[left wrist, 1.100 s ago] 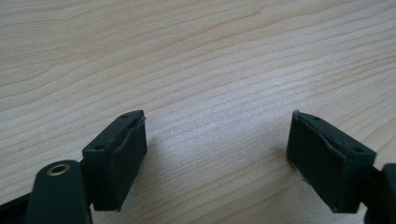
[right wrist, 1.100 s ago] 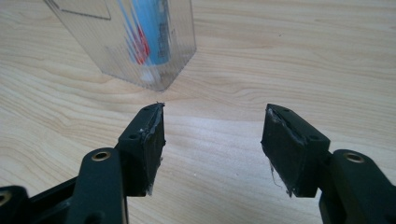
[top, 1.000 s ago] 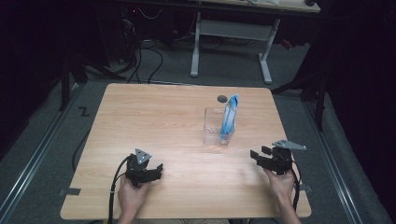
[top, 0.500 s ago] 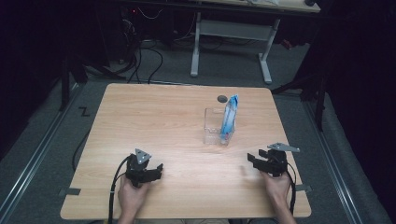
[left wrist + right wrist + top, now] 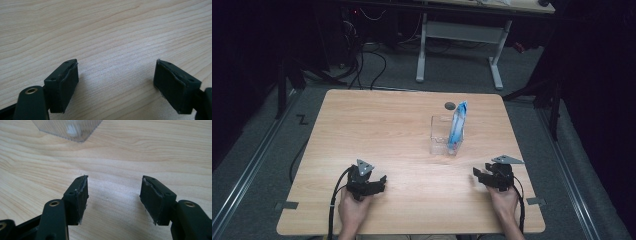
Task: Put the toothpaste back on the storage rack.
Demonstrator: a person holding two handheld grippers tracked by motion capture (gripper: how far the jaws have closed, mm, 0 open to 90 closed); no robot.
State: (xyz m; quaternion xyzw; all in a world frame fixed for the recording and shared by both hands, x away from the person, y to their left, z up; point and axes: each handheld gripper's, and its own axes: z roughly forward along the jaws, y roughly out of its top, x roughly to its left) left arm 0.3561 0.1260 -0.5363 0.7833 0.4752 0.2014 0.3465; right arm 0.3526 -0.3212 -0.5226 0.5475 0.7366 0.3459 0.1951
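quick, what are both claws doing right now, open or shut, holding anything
Left claw: open, holding nothing, over bare table.
Right claw: open, holding nothing, aimed toward the clear container.

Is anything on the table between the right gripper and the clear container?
No. In the high view, only bare table separates the right gripper from the clear container; the right gripper view agrees.

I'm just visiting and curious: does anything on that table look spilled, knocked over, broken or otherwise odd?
Nothing stands out. A clear container stands upright on the wooden table with a blue packet standing in it, leaning a little. Both the left gripper and the right gripper are open and empty near the table's front edge.
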